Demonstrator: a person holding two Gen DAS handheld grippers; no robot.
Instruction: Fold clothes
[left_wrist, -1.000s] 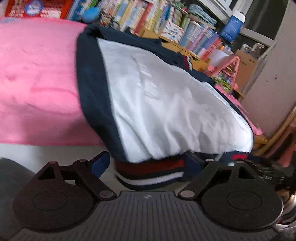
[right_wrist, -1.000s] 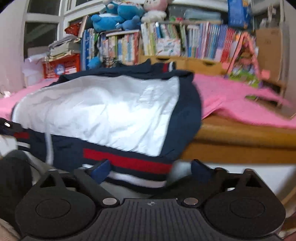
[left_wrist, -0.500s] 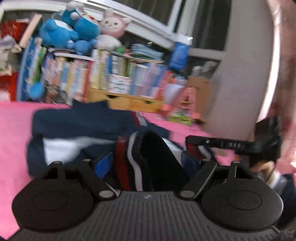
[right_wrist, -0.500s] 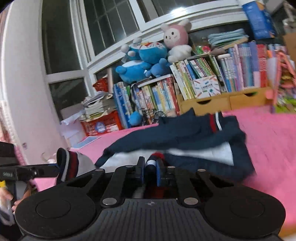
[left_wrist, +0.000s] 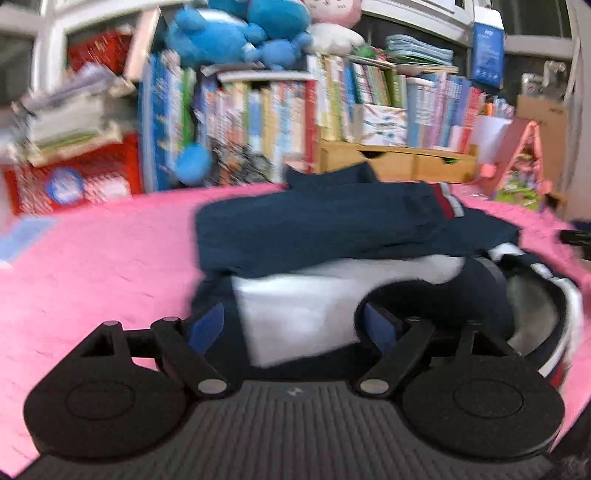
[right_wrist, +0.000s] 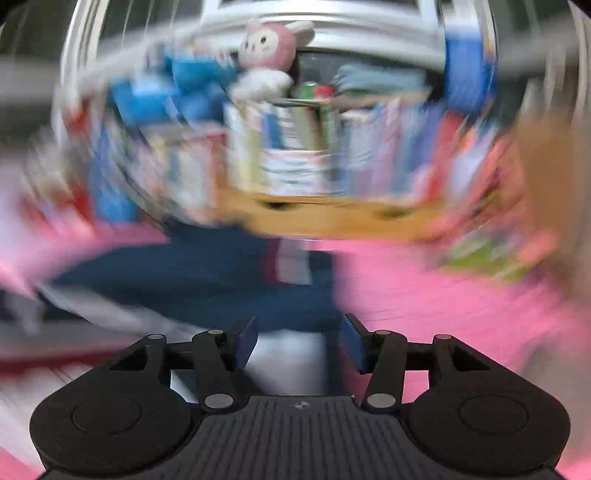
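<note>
A navy jacket (left_wrist: 332, 229) with white lining (left_wrist: 303, 306) lies folded on the pink blanket (left_wrist: 92, 266). Its red and white striped cuff (left_wrist: 447, 203) rests on top at the far side, and the striped hem (left_wrist: 569, 317) curls at the right. My left gripper (left_wrist: 293, 328) is open just above the near edge of the white lining, with cloth showing between its blue pads (left_wrist: 207, 328). The right wrist view is badly blurred. In it my right gripper (right_wrist: 299, 343) is open over the jacket (right_wrist: 199, 280), holding nothing.
A bookshelf (left_wrist: 332, 103) with blue and pink plush toys (left_wrist: 236, 33) stands behind the bed. Below it are wooden drawers (left_wrist: 399, 166). A red crate (left_wrist: 74, 177) sits at the left and a pink toy stand (left_wrist: 524, 166) at the right.
The right gripper was shut on the striped hem half a second ago and is now open. The lifted hem has come down onto the jacket. Both cameras have swung towards the shelf.
</note>
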